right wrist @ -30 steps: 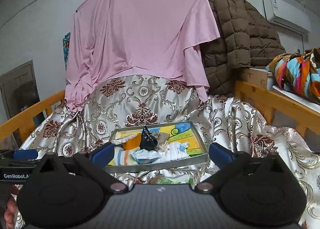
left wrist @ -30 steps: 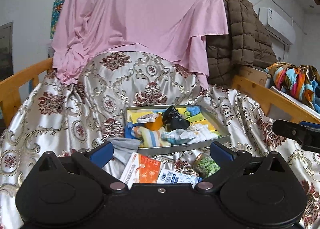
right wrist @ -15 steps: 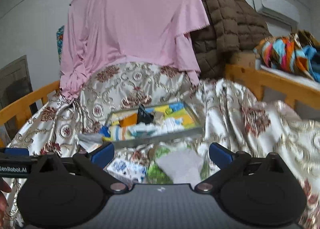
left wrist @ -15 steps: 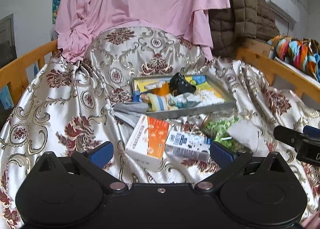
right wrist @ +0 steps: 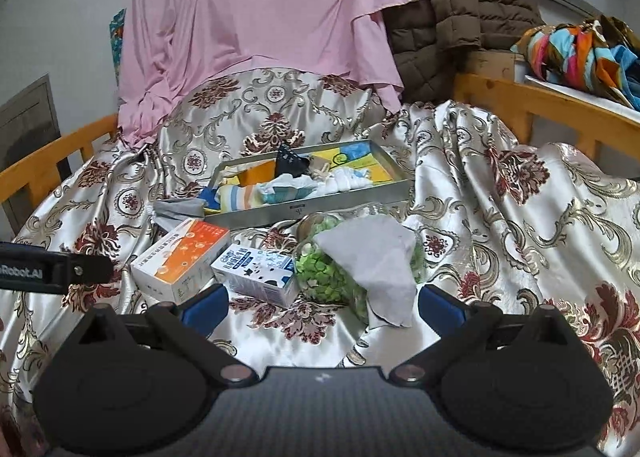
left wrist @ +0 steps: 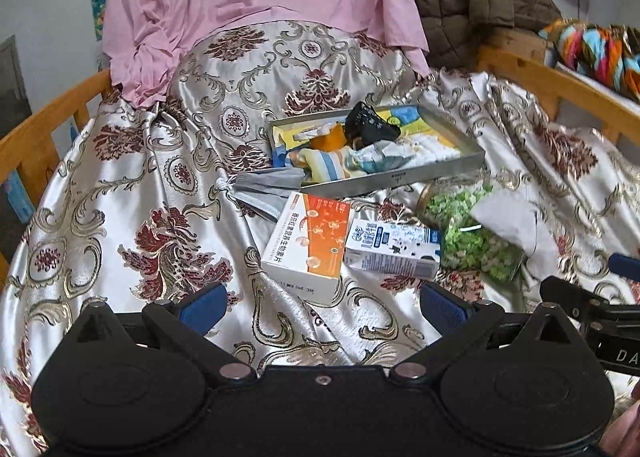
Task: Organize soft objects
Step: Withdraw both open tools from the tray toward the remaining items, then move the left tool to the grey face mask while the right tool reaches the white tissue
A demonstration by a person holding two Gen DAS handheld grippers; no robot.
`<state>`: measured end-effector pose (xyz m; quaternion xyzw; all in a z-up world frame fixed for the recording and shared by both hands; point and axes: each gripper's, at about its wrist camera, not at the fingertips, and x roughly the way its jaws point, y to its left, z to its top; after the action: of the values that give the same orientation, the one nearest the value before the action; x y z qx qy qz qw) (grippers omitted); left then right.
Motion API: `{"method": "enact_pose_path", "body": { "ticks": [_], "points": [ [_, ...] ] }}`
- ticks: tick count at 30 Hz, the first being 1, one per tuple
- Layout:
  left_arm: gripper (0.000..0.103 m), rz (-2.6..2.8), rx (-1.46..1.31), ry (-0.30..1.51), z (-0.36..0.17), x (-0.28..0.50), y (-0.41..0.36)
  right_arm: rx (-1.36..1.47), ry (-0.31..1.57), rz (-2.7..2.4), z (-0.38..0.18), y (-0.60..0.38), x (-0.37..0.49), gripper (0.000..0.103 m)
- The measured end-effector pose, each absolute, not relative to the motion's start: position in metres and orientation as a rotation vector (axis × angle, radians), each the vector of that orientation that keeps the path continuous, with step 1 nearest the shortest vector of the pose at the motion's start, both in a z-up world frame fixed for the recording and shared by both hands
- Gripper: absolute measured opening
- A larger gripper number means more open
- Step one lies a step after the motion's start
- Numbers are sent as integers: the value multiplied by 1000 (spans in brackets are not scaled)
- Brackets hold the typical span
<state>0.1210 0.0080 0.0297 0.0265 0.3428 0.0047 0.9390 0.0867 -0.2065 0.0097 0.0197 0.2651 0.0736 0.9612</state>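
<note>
A metal tray [left wrist: 394, 181] [right wrist: 320, 206] on the brocade bedspread holds several soft items: a black cloth [left wrist: 370, 123], a striped cloth [left wrist: 320, 163] and white cloth [right wrist: 346, 179]. A grey face mask [left wrist: 266, 187] [right wrist: 178, 209] lies off the tray's left corner. A grey cloth [right wrist: 372, 257] [left wrist: 508, 217] drapes over a jar of green pieces [right wrist: 324, 277] [left wrist: 468, 241]. My left gripper [left wrist: 322, 305] is open and empty, well short of the boxes. My right gripper [right wrist: 322, 307] is open and empty, just before the jar and cloth.
An orange and white box [left wrist: 310, 243] [right wrist: 182, 257] and a blue and white carton [left wrist: 394, 249] [right wrist: 256, 271] lie in front of the tray. Wooden rails [left wrist: 40, 137] [right wrist: 516, 105] flank the bed. A pink sheet [right wrist: 260, 25] and brown quilted coat [right wrist: 448, 5] hang behind.
Both grippers have pulled back and tilted downward, so the boxes, jar and grey cloth now show in full. Both stayed open and empty.
</note>
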Motion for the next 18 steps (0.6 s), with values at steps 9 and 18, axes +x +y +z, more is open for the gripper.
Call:
{"method": "enact_pose_path", "body": {
  "ticks": [9,18],
  "points": [
    [102,39,119,716,27,128,2,54,554,141,5,-208,95,103],
    [102,61,153,730,29,135,1,88,563,141,-1,-213,103,103]
  ]
}}
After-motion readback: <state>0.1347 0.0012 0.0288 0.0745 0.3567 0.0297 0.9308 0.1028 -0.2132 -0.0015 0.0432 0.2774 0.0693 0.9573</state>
